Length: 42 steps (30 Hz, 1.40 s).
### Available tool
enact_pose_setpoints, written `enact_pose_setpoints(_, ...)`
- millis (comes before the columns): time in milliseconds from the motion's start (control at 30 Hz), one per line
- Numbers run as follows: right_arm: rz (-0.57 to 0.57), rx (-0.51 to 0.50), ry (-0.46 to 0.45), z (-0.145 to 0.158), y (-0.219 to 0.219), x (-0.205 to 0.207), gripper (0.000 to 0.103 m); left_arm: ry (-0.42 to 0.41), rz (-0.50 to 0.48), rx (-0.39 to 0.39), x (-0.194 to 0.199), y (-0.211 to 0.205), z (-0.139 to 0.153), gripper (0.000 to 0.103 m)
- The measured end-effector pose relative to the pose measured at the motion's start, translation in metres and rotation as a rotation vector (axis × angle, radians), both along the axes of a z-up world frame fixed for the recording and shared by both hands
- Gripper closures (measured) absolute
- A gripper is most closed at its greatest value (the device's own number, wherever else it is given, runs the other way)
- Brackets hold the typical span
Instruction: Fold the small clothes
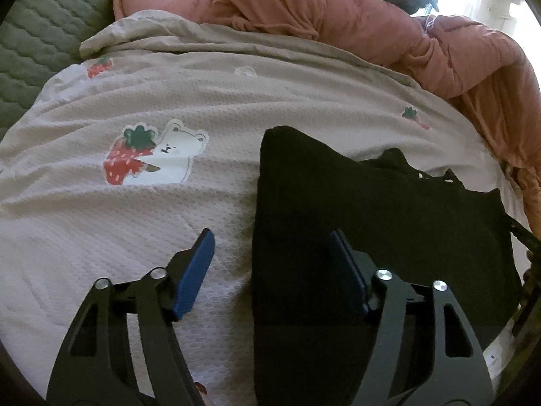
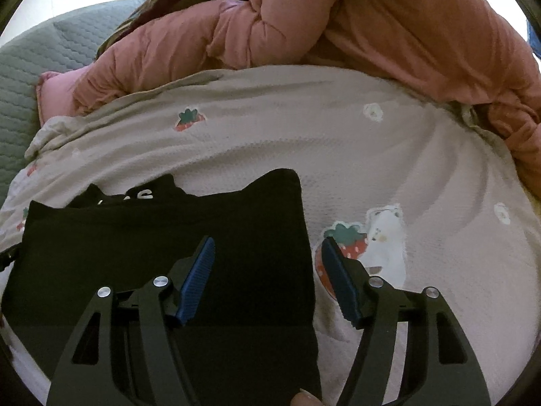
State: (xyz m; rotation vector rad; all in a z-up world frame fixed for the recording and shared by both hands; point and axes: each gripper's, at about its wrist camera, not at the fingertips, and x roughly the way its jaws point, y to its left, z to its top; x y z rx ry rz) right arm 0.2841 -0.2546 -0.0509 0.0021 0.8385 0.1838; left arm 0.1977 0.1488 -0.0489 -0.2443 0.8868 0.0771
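Black garment (image 1: 372, 220) lies flat on strawberry-print blanket (image 1: 135, 220), below pink duvet (image 1: 372, 23). L gripper (image 1: 270, 270), R gripper (image 2: 267, 274): jaws wide, empty, each straddling garment side edge, prob. lining up next fold.

You're working on a bed (image 1: 20, 50) with green quilted cover. On it: a pale waffle blanket (image 1: 169, 209) printed with strawberries and bears, a pink duvet (image 1: 372, 23) bunched along its far edge. A black garment (image 1: 372, 209) lies flat on the blanket.

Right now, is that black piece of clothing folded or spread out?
Folded, at least partly: the black garment lies as a compact block with straight edges, another layer with white lettering peeking out behind.
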Motion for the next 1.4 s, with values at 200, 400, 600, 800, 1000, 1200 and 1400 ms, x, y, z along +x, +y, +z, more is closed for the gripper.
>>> enact_pose_setpoints(200, 0.018, 0.024, -0.009, -0.002, -0.002, -0.002, 0.089, -0.028, -0.018, 0.030, -0.002, -0.008, 0.004, 0.099)
enact_pose_setpoints(400, 0.019, 0.047, -0.116, 0.023, -0.011, -0.020, 0.097, -0.162, -0.027, 0.048, -0.014, -0.011, 0.037, 0.101)
enact_pose_setpoints(600, -0.022, 0.018, -0.086, 0.009, -0.014, -0.009, 0.097, -0.150, -0.016, 0.119, -0.006, -0.014, 0.032, 0.103)
enact_pose_setpoints(800, -0.045, -0.095, -0.059, -0.008, -0.002, -0.010, 0.092, -0.054, 0.013, 0.061, 0.002, 0.001, 0.004, 0.103)
enact_pose_setpoints(1000, -0.056, -0.134, -0.063, -0.006, 0.000, -0.019, 0.076, -0.066, 0.004, 0.088, -0.004, -0.005, 0.011, 0.102)
enact_pose_setpoints(1200, -0.071, -0.084, -0.053, 0.000, -0.006, -0.034, 0.061, -0.045, 0.018, 0.082, -0.004, -0.004, 0.011, 0.101)
enact_pose_setpoints(1400, -0.052, -0.056, -0.077, 0.012, -0.004, -0.052, 0.054, -0.064, 0.028, 0.075, -0.011, -0.003, 0.020, 0.099)
